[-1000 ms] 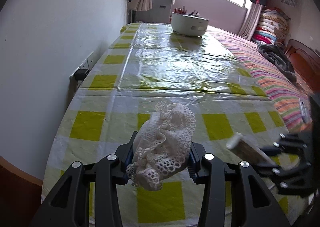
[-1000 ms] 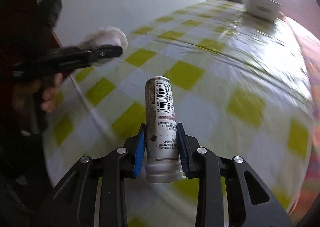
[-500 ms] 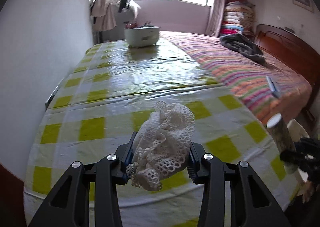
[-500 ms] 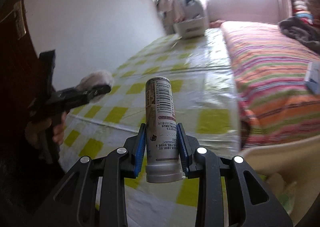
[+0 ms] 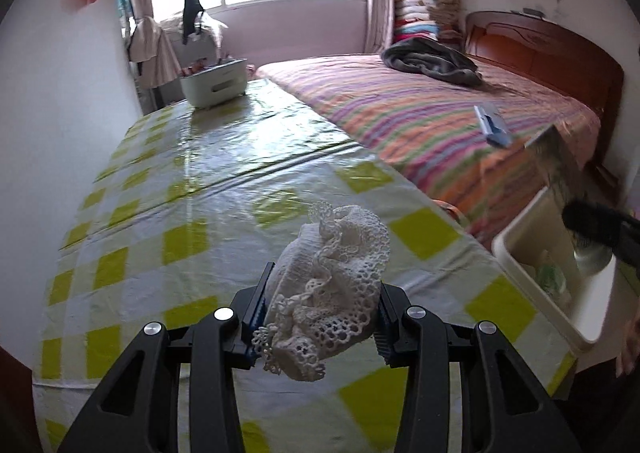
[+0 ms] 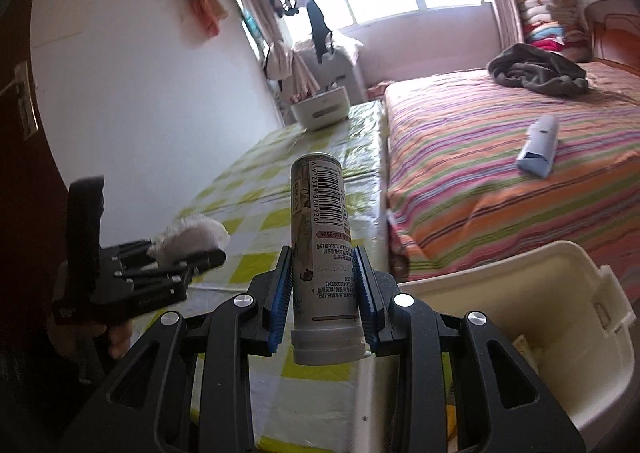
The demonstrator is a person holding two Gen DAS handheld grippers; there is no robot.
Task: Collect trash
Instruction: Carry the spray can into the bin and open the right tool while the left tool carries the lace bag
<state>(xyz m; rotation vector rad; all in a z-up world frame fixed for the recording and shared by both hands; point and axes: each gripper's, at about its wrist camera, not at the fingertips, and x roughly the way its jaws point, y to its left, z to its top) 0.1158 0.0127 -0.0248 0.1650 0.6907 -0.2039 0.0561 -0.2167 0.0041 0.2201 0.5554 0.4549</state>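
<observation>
My left gripper (image 5: 320, 305) is shut on a crumpled white lace cloth (image 5: 332, 285), held above the yellow-checked tablecloth (image 5: 200, 213). My right gripper (image 6: 323, 285) is shut on an upright silver can (image 6: 320, 237) with a barcode label. A cream plastic bin (image 6: 540, 293) stands just off the table's right edge, below and right of the can; it also shows in the left wrist view (image 5: 560, 293) with some trash inside. The left gripper with the cloth appears in the right wrist view (image 6: 168, 265), left of the can.
A white tub (image 5: 214, 83) sits at the table's far end. A bed with a striped cover (image 5: 440, 121) runs along the table's right side, with a grey garment (image 5: 432, 59) and a blue packet (image 5: 494, 127) on it. A white wall is on the left.
Both grippers have swung to the right, away from the wall and toward the bed and bin. The bin has come into view under the right gripper. Both still hold their objects.
</observation>
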